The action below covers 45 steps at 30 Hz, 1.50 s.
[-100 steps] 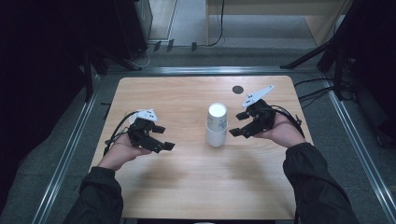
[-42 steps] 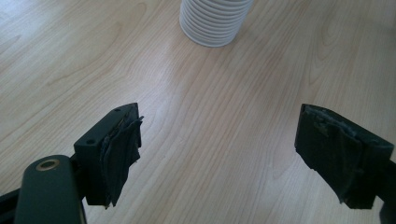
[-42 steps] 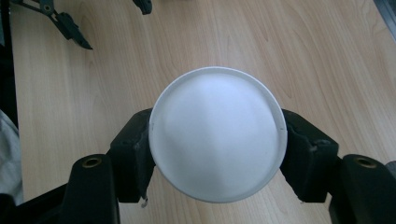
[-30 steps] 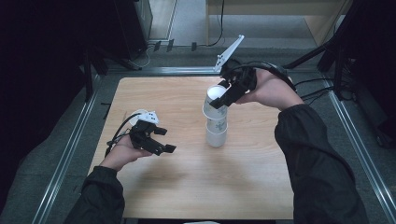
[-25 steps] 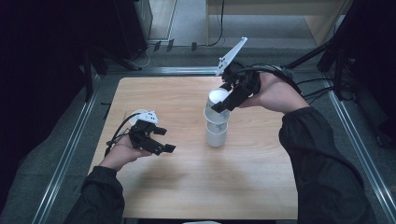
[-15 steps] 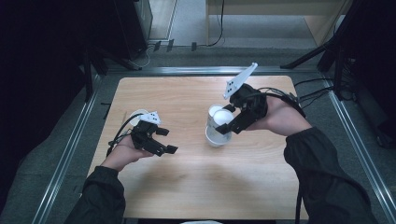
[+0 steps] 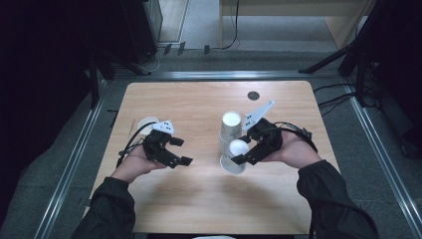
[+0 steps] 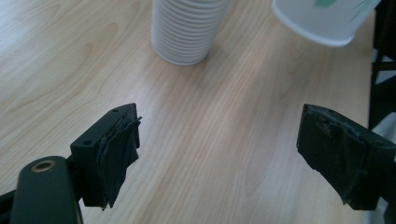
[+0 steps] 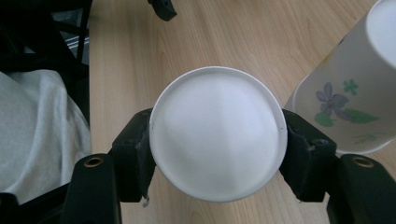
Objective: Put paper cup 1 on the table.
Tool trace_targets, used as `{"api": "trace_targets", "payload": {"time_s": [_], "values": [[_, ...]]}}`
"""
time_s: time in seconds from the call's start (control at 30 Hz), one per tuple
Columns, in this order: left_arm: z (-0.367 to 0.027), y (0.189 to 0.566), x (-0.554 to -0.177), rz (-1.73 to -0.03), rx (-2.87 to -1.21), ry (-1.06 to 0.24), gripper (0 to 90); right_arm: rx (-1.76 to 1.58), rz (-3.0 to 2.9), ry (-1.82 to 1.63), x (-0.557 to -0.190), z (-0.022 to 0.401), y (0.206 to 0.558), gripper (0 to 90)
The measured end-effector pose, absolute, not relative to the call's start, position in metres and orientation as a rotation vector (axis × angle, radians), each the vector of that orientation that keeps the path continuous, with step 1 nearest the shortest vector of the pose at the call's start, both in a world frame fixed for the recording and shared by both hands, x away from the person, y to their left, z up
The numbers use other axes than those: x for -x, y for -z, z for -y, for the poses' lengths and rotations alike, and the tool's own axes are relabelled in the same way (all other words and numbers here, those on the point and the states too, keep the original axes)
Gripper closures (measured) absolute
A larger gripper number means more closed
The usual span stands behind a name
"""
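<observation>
Evidently the right tool point(image 7: 242, 155) is clamped on an upside-down cup point(image 7: 236, 156), its base towards that tool's camera, so it can be set down just near of the stack point(image 7: 230, 130) at mid-table point(image 7: 199, 104). Tilted, the cup's rim looks just clear of the wood. Resting at the left, the left tool point(image 7: 180, 151) has its jaws apart and empty, perhaps waiting. A lone cup point(image 7: 147, 123) stands beyond it.

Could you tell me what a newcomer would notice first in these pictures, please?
Most striking is the white paper cup clamped upside down in the right gripper, just in front of the stack of cups at the table's middle. The left gripper hovers open to the left.
</observation>
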<state>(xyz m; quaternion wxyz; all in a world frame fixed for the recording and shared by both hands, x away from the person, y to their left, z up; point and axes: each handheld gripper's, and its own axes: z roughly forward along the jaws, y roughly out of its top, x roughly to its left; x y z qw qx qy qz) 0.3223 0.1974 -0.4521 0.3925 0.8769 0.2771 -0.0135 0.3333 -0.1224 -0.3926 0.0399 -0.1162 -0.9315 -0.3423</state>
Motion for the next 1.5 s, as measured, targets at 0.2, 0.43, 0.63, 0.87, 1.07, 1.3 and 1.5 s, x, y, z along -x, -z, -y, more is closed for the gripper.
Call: {"api": "trace_targets", "payload": {"time_s": [0.2,0.43,0.63,0.87,1.07,1.3,1.5], "values": [[-0.188,0.451,-0.321,-0.681,-2.220,0.034,13.3,0.363,2.844,1.079,-0.329,0.123,0.410,35.6],[-0.183,0.452,-0.315,-0.649,-2.222,0.031,12.9,0.389,2.815,1.121,-0.330,0.124,0.425,35.7],[-0.173,0.450,-0.311,-0.604,-2.181,0.067,12.9,0.425,2.770,1.176,-0.332,0.121,0.437,35.7],[-0.155,0.455,-0.308,-0.558,-2.203,0.102,12.9,0.422,2.741,1.229,-0.330,0.119,0.445,35.7],[-0.146,0.463,-0.310,-0.514,-2.202,0.128,13.1,0.424,2.701,1.270,-0.329,0.121,0.453,35.7],[-0.132,0.471,-0.310,-0.470,-2.225,0.136,13.3,0.445,2.691,1.270,-0.325,0.119,0.460,35.6],[-0.127,0.477,-0.312,-0.448,-2.226,0.170,13.3,0.425,2.668,1.292,-0.321,0.116,0.456,35.7]]}}
